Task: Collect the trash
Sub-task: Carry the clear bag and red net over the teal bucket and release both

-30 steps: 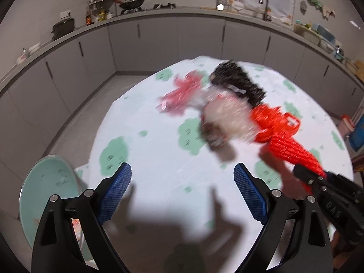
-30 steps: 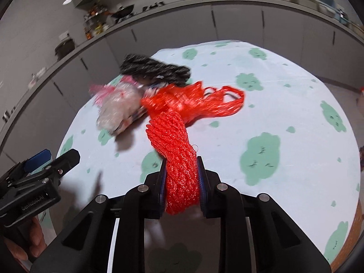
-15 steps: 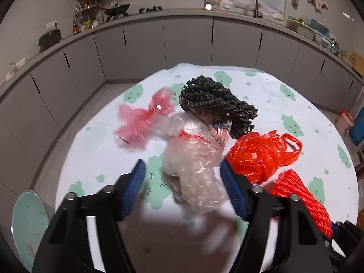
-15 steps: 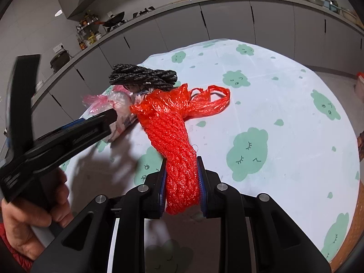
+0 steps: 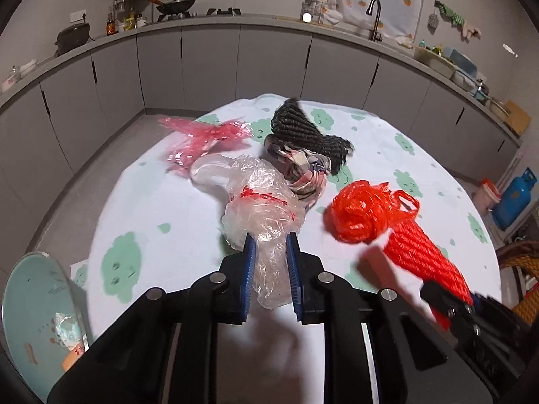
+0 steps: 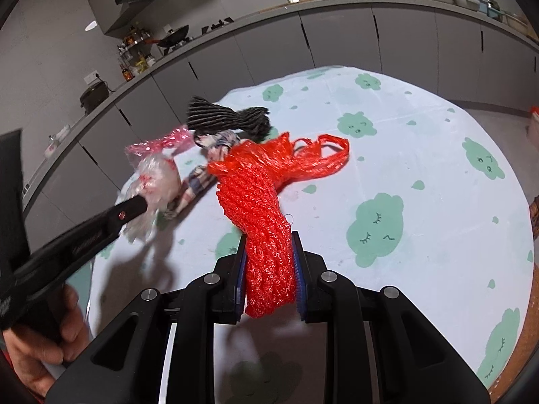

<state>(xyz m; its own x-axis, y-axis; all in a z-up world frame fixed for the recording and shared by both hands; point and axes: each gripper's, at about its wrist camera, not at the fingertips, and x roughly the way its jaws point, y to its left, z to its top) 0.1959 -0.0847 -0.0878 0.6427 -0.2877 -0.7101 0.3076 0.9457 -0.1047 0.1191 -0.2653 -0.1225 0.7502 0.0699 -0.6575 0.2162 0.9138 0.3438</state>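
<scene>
Left wrist view: the left gripper [image 5: 270,271] reached low over the table [image 5: 168,202], jaws clamped on the crumpled clear bag [image 5: 261,215] (red print on it), which lay mid-table beside a pink bag [image 5: 209,138], a black net [image 5: 303,131] and plaid cloth [image 5: 303,168].

Right wrist view: the right gripper [image 6: 268,271] pointed across the table, jaws pinched on a twisted red net [image 6: 266,222] trailing to a red bag [image 6: 303,158]. A hand [image 6: 40,346] held the left gripper.
</scene>
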